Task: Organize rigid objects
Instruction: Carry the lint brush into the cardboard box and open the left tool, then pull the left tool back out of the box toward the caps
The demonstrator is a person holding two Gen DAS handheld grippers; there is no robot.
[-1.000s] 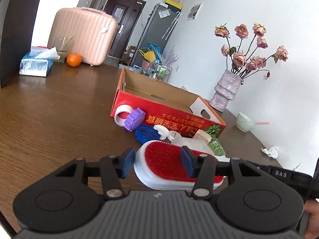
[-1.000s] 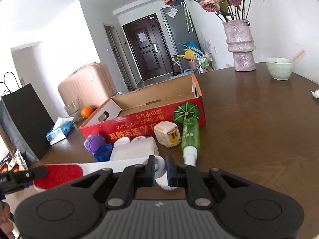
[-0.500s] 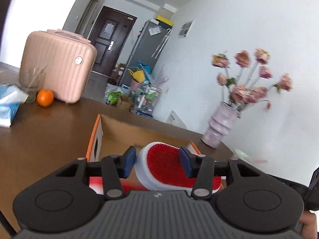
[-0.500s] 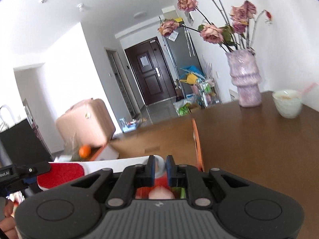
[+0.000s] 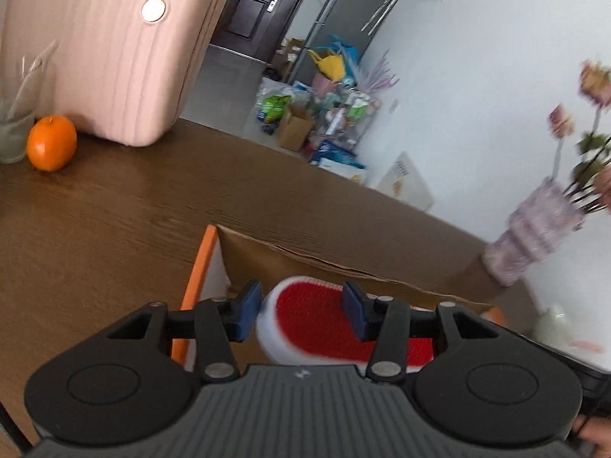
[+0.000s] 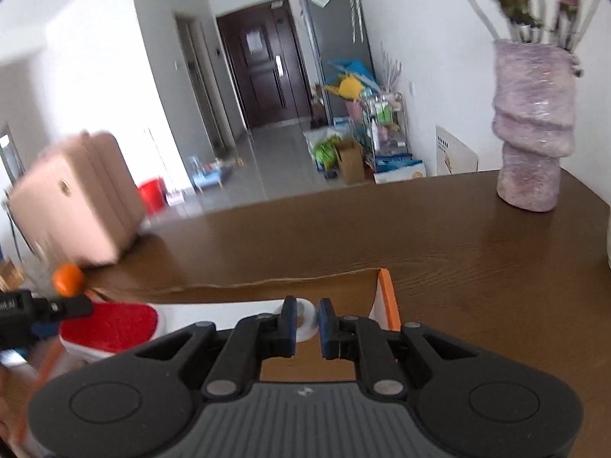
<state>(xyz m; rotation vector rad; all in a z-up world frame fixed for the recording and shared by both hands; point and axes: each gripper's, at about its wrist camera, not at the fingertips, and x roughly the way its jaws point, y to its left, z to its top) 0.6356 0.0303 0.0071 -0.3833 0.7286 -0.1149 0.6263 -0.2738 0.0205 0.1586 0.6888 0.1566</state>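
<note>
A white lint brush with a red bristle pad (image 5: 305, 324) hangs over the open cardboard box (image 5: 298, 267), carried by both grippers. My left gripper (image 5: 301, 307) is shut on the red head, a blue pad on each side. In the right wrist view the brush's white handle (image 6: 229, 315) runs left to the red head (image 6: 110, 328), and the left gripper's black finger (image 6: 57, 307) shows there. My right gripper (image 6: 307, 318) is shut on the round end of the handle, just inside the box's orange corner (image 6: 385, 297). The box floor is mostly hidden.
The brown wooden table (image 5: 114, 221) carries a pink suitcase (image 5: 107, 49), an orange (image 5: 51, 143) and a glass (image 5: 11, 133) at the far left. A purple vase of dried roses (image 6: 534, 126) stands far right, with a blurred white bowl (image 5: 550, 324) near it.
Both grippers have carried the brush forward from the table in front of the box to above its inside. The loose items by the box's front have dropped out of view.
</note>
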